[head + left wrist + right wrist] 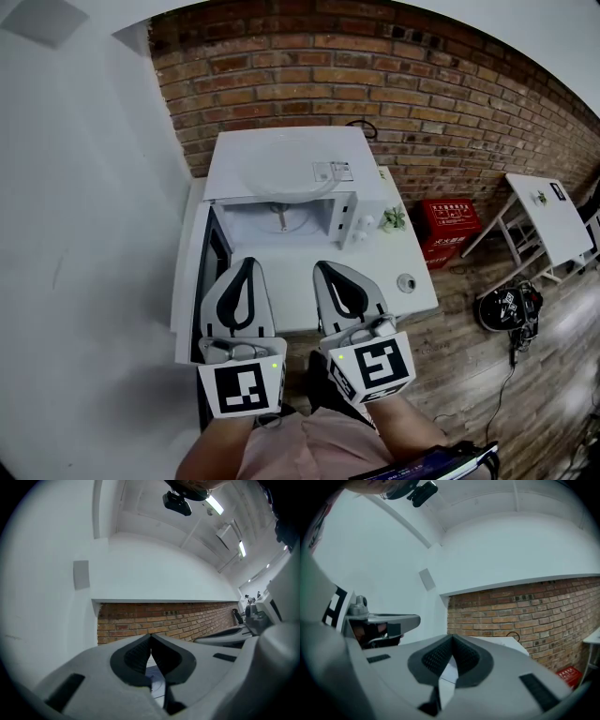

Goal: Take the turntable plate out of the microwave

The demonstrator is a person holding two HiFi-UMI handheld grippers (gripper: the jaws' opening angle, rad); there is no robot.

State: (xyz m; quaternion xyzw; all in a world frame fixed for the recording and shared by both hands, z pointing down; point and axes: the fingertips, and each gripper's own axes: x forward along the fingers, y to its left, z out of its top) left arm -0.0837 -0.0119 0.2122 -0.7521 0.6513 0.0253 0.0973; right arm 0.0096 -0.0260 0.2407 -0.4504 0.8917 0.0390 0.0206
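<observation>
The white microwave [281, 164] stands on a white table [417, 298] against a brick wall, its door [208, 272] swung open to the left. Inside the cavity lies the pale round turntable plate [286, 218]. Both grippers hover side by side in front of the opening, short of the plate. My left gripper [249, 263] is shut with nothing between its pads [140, 656]. My right gripper [322, 267] is shut and empty too, its pads [461, 658] meeting at the tip. In the right gripper view the microwave's top [506, 644] shows beyond the jaws.
A small green plant [394, 220] and a round object [406, 281] sit on the table right of the microwave. On the floor to the right are a red box [448, 220], a white folding table [548, 216] and a black device [511, 305]. A white wall runs along the left.
</observation>
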